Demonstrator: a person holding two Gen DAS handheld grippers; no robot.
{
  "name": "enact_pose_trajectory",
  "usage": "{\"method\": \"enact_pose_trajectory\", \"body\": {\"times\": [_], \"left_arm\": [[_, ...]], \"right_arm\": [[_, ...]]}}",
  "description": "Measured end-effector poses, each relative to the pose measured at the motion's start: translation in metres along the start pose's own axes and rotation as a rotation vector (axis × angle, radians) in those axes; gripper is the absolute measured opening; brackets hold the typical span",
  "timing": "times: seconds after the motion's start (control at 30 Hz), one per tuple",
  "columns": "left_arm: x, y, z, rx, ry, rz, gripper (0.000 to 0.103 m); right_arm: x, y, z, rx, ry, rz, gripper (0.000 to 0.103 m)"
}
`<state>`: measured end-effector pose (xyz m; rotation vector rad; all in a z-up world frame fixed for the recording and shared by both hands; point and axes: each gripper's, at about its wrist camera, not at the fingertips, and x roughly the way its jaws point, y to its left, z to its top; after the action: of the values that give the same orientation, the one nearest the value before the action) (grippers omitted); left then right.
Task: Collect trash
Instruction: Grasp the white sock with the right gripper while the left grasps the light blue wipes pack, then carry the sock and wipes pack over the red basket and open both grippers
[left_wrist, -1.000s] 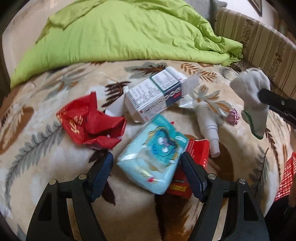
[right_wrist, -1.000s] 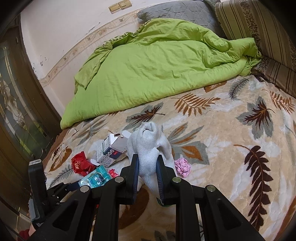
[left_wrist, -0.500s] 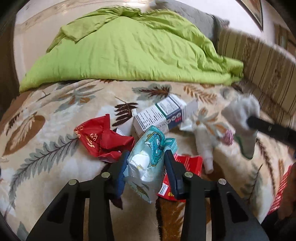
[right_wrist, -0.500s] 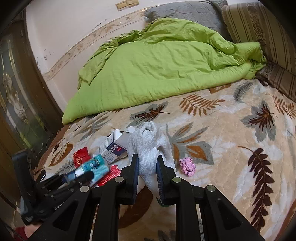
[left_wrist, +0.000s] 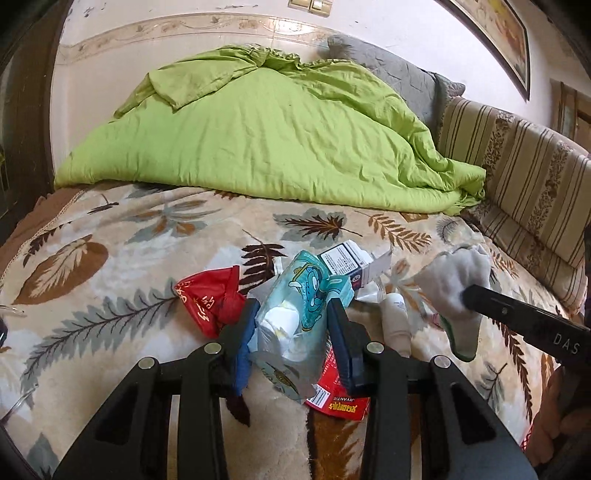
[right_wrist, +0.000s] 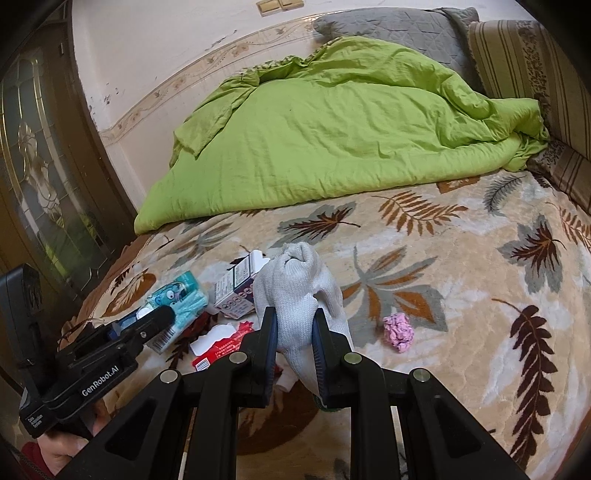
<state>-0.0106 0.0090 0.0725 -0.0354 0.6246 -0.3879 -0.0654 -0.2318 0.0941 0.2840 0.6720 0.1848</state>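
Left gripper (left_wrist: 291, 328): fingers clamped on light-blue cartoon tissue pack (left_wrist: 303, 295), raised above leaf-patterned bed (left_wrist: 147, 229) | Right gripper (right_wrist: 294, 332): fingers clamped on white knitted sock (right_wrist: 299, 291)

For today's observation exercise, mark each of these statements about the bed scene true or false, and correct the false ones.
1. The left gripper is shut on the light-blue cartoon-printed tissue pack. True.
2. The right gripper is open and holds nothing. False: it is shut on the white knitted sock.
3. The crumpled pink paper ball lies on the leaf-patterned blanket, apart from both grippers. True.
4. The rumpled green duvet covers the trash. False: it is piled at the far side of the bed, away from the trash.
5. The crumpled red plastic wrapper is held in a gripper. False: it lies on the blanket beside the left gripper.
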Motion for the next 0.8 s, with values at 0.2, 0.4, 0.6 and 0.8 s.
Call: {"method": "enact_pose_trajectory", "body": {"times": [0.2,0.4,0.6,0.8], "left_arm": [[0.0007,-0.0036,-0.0013,0.018,0.007,-0.008,0.036],[0.0006,-0.0080,-0.0028,0.041,0.008,-0.005,0.036],[0.0016,-0.0092,-0.0032,0.047,0.011,-0.005,0.036],[0.0024,-0.0102,-0.0047,0.048,0.012,-0.011,0.036]], "right_arm": [[0.0030,0.0054,-0.0008,-0.013,0.006,0.006,0.019],[0.0040,0.0061,-0.0009,-0.015,0.009,0.006,0.019],[0.0040,0.0064,-0.0007,-0.015,0.009,0.007,0.019],[0.0034,0.0063,-0.0006,-0.012,0.008,0.008,0.019]]}}
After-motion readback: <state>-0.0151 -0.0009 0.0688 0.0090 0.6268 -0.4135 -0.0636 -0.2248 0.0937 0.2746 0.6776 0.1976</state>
